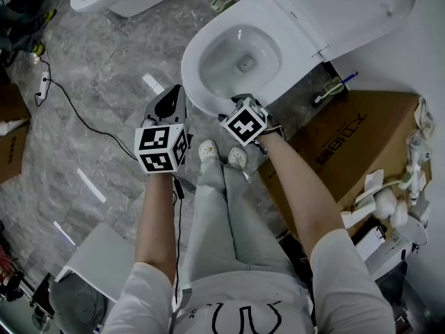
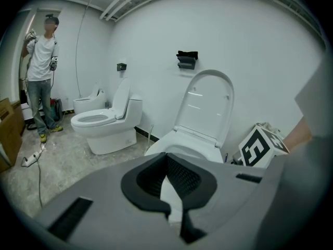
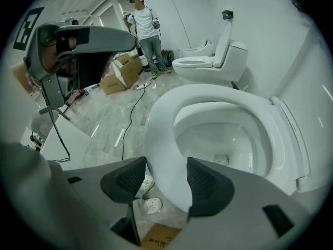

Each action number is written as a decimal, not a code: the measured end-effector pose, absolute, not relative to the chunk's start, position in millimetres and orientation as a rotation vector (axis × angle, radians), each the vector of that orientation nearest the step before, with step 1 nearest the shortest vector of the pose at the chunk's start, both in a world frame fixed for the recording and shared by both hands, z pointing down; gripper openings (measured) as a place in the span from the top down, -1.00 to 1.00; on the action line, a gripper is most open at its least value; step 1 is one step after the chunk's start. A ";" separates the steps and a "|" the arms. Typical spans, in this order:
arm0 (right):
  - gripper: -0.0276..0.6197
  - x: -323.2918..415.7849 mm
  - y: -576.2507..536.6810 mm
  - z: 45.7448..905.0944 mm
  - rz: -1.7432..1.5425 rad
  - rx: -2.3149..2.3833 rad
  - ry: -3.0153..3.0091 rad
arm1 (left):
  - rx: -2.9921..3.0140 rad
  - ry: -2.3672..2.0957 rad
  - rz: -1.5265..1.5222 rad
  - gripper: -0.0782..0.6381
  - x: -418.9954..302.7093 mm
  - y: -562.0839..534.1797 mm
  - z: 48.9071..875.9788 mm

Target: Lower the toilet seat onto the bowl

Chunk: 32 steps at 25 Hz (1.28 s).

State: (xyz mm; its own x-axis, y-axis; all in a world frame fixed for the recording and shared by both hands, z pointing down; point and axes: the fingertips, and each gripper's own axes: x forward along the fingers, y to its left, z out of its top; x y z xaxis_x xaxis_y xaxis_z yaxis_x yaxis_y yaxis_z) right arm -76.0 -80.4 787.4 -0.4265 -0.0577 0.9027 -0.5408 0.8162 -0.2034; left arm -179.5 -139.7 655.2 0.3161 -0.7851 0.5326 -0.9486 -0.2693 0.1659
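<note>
Fingers [image 3: 208, 184] of right gripper [image 3: 165, 177] gape beside bowl rim [image 3: 157, 139]; toilet seat [image 2: 205, 111] upright.

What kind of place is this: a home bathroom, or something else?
Probably a test or storage room, not a home bathroom: a near toilet and a second toilet share one open room, a cardboard box stands beside the near one, and a cable lies on the floor.
</note>
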 end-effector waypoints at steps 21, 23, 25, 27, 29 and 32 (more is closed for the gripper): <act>0.24 -75.4 -95.6 838.2 0.735 0.582 -1.931 | 2.125 -1.465 0.567 0.76 -177.1 -145.1 707.8; 0.27 -72.0 -94.4 844.3 0.732 0.580 -1.906 | 2.122 -1.460 0.574 0.76 -176.3 -144.6 711.4; 0.29 -70.7 -91.8 849.7 0.724 0.578 -1.891 | 2.122 -1.450 0.582 0.76 -175.4 -142.5 715.5; 0.30 -71.8 -90.3 854.9 0.705 0.575 -1.891 | 2.123 -1.439 0.593 0.76 -174.9 -140.5 720.3; 0.30 -72.2 -90.7 860.4 0.689 0.580 -1.886 | 2.123 -1.430 0.601 0.76 -174.9 -139.7 725.2; 0.30 -72.8 -91.5 865.8 0.679 0.587 -1.877 | 2.113 -1.425 0.607 0.76 -177.1 -139.1 730.7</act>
State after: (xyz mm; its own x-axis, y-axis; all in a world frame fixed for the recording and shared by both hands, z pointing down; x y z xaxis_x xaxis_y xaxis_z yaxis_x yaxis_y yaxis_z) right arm -72.8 -91.5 865.8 -0.3696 -0.0940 0.9244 -0.6639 0.7228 -0.1919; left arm -177.1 -139.1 730.7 0.3477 -0.7036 0.6198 -0.9344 -0.3147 0.1669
